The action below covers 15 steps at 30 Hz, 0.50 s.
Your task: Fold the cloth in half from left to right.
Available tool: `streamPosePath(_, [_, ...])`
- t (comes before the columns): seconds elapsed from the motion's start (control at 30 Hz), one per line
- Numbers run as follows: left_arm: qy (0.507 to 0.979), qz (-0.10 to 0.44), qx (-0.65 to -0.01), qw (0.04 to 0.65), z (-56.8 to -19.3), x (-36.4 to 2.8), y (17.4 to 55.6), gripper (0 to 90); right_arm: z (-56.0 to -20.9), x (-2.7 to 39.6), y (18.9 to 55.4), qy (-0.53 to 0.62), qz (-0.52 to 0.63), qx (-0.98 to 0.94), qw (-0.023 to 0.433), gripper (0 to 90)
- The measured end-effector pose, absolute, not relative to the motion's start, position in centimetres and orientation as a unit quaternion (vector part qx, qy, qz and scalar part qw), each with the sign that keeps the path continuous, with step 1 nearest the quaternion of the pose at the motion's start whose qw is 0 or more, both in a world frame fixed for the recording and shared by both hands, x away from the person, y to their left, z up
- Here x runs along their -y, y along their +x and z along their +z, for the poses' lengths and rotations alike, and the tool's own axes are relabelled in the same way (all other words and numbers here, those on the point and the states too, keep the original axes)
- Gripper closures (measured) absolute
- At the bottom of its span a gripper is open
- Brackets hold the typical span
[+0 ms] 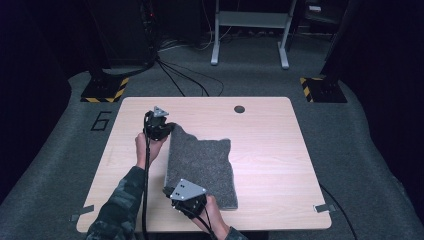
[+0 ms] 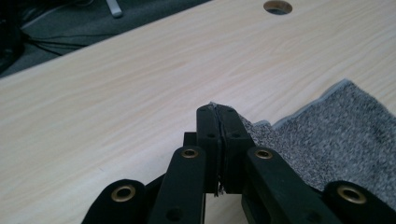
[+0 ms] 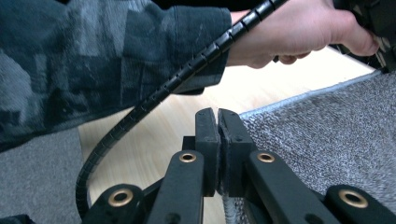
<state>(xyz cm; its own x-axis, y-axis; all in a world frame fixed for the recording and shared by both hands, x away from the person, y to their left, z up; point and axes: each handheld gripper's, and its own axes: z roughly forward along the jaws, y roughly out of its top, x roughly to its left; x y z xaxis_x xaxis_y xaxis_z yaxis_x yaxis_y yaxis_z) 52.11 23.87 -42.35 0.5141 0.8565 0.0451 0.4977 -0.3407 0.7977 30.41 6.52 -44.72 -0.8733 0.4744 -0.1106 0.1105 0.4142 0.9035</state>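
Note:
A grey fuzzy cloth (image 1: 202, 165) lies on the light wooden table (image 1: 265, 130), left of its middle. My left gripper (image 1: 167, 129) is shut on the cloth's far left corner. In the left gripper view a thin edge of cloth (image 2: 336, 135) shows pinched between the closed jaws of the gripper (image 2: 218, 109). My right gripper (image 1: 171, 191) is shut on the near left corner. The right gripper view has the cloth (image 3: 327, 135) running off to the right from the gripper (image 3: 217, 114). The left edge of the cloth is raised off the table.
A round cable hole (image 1: 239, 109) sits near the table's far edge. The left hand (image 3: 299, 28) and its ribbed cable (image 3: 154, 100) cross above the right gripper. On the carpet behind stand a metal frame (image 1: 250, 30), cables and striped bases (image 1: 105, 90).

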Motion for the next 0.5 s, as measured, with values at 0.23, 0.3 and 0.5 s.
streamPosePath(0.23, [0.778,0.247,-0.421,0.396,-39.9,-23.7,51.6,88.4,-42.8,-5.9,30.0,0.174,0.54,-0.801,0.191,87.2])
streamPosePath(0.3, [0.781,0.248,-0.414,0.397,-39.8,-23.1,51.7,88.4,-42.9,-5.5,29.8,0.18,0.54,-0.799,0.192,87.2])
streamPosePath(0.5, [0.792,0.237,-0.395,0.4,-40.4,-20.6,51.9,88.3,-43.4,-4.1,29.2,0.192,0.531,-0.8,0.205,87.1])
